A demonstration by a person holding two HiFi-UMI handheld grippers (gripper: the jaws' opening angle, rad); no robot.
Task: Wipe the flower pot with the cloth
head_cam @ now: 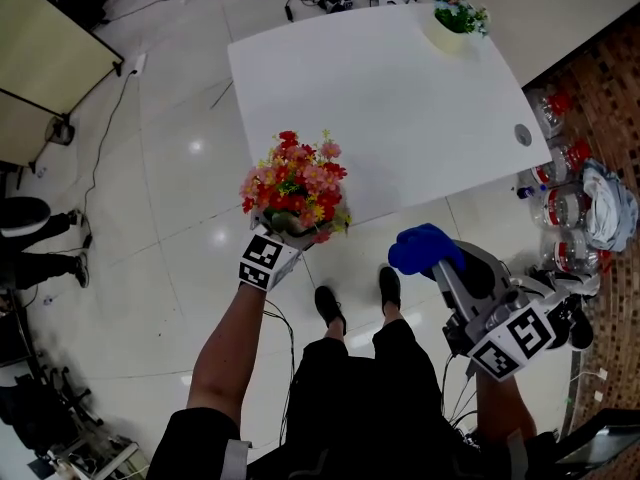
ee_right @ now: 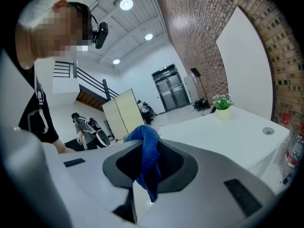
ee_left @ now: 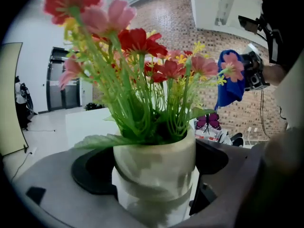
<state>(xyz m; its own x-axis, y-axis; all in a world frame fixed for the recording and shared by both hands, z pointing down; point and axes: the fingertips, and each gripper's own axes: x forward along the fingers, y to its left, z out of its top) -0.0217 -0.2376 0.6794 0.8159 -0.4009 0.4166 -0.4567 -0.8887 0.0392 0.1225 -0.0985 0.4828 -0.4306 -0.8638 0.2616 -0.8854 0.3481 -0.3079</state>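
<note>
As things stand: the left gripper [ee_left: 156,194] has its fingers closed round the cream flower pot [ee_left: 154,163], held in the air just off the near edge of the white table [head_cam: 400,108].
Right gripper [ee_right: 145,184]: fingers pinched shut on the blue cloth [ee_right: 147,156], well apart from the pot.
Risk, slip: wiping pressure could twist the smooth pot out of its hold, with only the floor [head_cam: 180,168] below.
Risk, snag: the cloth may catch the artificial flowers [head_cam: 295,183].

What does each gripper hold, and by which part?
The left gripper holds the pot by its side wall, below the rim. The right gripper pinches the cloth near its bunched middle.
</note>
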